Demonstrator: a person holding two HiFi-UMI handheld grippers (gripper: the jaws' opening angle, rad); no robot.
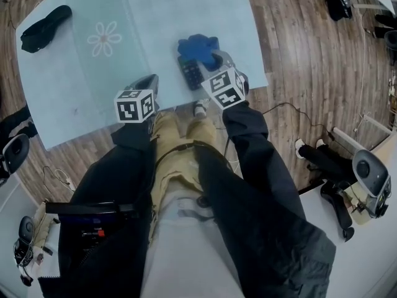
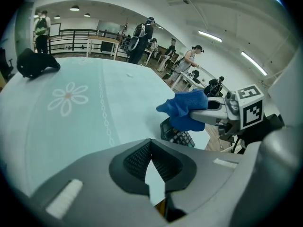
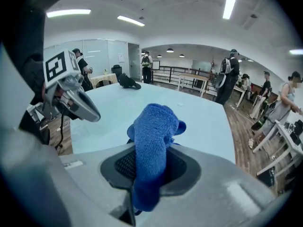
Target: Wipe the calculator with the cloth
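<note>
A dark calculator (image 1: 190,73) lies on the pale blue tablecloth (image 1: 124,73) near the table's front edge. My right gripper (image 1: 213,61) is shut on a blue cloth (image 1: 197,46) and holds it just above the calculator's far end. In the right gripper view the blue cloth (image 3: 152,141) sticks up between the jaws and hides the calculator. My left gripper (image 1: 147,82) hovers to the left of the calculator, apart from it. Its jaws (image 2: 150,148) are shut with nothing in them. The left gripper view shows the cloth (image 2: 185,109) over the calculator (image 2: 178,136).
A black object (image 1: 45,27) lies at the table's far left corner. The tablecloth has a daisy print (image 1: 104,38). Wooden floor surrounds the table, with cables and gear at the right. Several people stand at other tables far back (image 2: 142,34).
</note>
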